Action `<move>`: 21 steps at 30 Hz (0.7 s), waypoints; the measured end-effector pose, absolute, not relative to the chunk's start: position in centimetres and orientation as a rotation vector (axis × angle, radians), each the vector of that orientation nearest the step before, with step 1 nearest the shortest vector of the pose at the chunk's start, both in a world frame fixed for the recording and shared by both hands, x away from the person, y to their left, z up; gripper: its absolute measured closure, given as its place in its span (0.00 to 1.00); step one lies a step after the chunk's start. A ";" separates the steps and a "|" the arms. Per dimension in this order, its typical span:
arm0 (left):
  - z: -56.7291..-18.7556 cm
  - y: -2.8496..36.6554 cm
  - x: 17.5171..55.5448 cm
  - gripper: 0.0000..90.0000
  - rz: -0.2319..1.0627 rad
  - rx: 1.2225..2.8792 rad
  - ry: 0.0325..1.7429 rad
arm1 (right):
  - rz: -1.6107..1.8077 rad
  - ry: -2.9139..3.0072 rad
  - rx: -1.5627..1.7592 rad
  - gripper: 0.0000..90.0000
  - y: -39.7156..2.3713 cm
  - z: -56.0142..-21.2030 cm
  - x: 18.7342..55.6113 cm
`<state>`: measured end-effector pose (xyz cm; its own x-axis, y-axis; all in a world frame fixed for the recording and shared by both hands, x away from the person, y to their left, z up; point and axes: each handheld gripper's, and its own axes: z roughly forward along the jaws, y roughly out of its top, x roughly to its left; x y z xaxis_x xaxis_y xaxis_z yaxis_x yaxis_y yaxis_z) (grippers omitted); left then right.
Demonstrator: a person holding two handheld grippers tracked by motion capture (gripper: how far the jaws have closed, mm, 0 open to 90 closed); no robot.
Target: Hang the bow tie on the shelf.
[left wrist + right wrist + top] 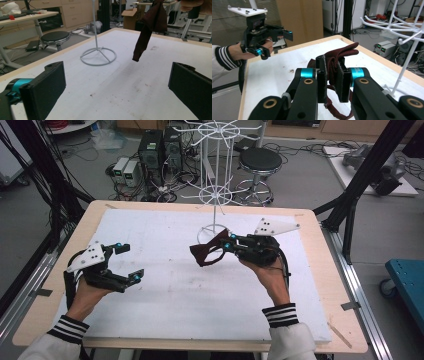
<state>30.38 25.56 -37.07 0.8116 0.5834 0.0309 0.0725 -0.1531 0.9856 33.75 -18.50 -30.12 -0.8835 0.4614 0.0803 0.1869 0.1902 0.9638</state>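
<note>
- Right gripper [226,246]: we see its jaws pinched on a dark red bow tie [207,252], held above the white mat [165,285], near the middle and just in front of the rack's ring base.
- In the right gripper view, the cloth [337,58] is bunched between the pads; its lower strap loops under the jaws and runs off the bottom edge, so we can't make out its full shape.
- Left gripper [127,262]: jaws spread wide, nothing between them, held over the left side of the mat, well apart from the bow tie.
- In the left gripper view, the bow tie [147,32] hangs down; its top and the gripper holding it are cut off by the frame edge.
- White wire rack [216,170] stands at the far side of the mat; its top is cropped in the high view, and the left gripper view shows its ring base [98,56] and lower pole.
- Whether the bow tie's lowest tip touches the mat, we can't tell.
</note>
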 end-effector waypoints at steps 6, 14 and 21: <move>-38.1 26.4 29.5 0.02 0.488 1.664 0.521 | 1.734 2.212 0.645 0.91 -18.8 -29.6 33.8; -39.8 27.6 28.4 0.02 0.478 1.608 0.554 | 1.697 2.173 0.690 0.91 -19.2 -28.8 34.1; -40.9 27.6 27.9 0.02 0.514 1.617 0.573 | 1.657 2.151 0.717 0.91 -19.0 -27.8 34.8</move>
